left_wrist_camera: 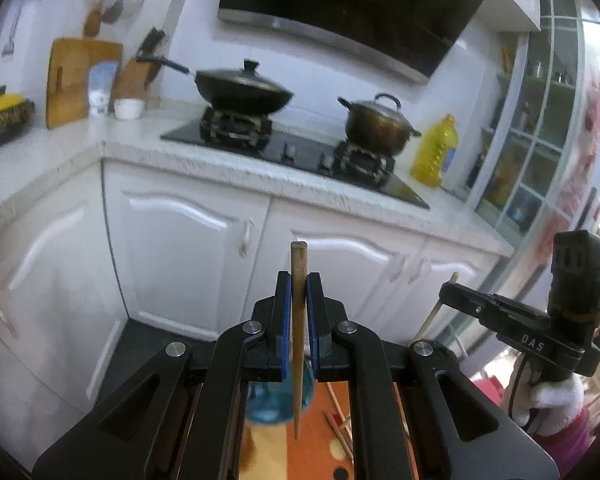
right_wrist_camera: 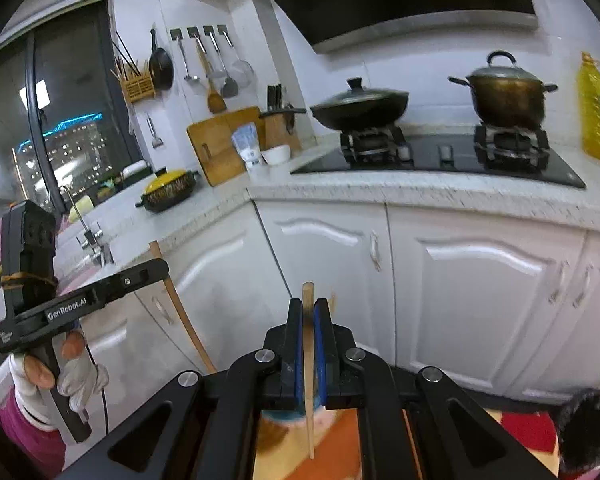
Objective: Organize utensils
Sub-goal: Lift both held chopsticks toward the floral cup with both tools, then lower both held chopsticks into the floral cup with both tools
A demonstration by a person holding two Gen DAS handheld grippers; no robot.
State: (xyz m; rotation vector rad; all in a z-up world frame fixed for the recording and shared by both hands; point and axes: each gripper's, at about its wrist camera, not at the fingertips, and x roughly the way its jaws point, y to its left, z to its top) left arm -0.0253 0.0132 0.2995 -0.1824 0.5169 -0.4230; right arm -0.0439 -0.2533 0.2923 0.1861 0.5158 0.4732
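My left gripper (left_wrist_camera: 299, 292) is shut on a brown wooden chopstick (left_wrist_camera: 298, 380) that stands upright between its blue pads. My right gripper (right_wrist_camera: 308, 316) is shut on a paler wooden chopstick (right_wrist_camera: 309, 412), also upright. Each gripper shows in the other's view: the right one (left_wrist_camera: 446, 292) at the right, the left one (right_wrist_camera: 162, 266) at the left, each with its chopstick. Both are held up in front of the white cabinets. Below the left gripper, a blue glass container (left_wrist_camera: 274, 404) and several loose chopsticks (left_wrist_camera: 338, 420) lie on an orange patterned surface (left_wrist_camera: 320, 444).
A white counter (right_wrist_camera: 420, 194) holds a black hob (right_wrist_camera: 440, 160) with a lidded wok (right_wrist_camera: 360, 110) and a pot (right_wrist_camera: 508, 96), and a yellow oil bottle (right_wrist_camera: 596, 108). Cutting boards (right_wrist_camera: 220, 144), a knife block (right_wrist_camera: 280, 124), hanging utensils (right_wrist_camera: 216, 68) and a wall chopstick basket (right_wrist_camera: 138, 86) are to the left.
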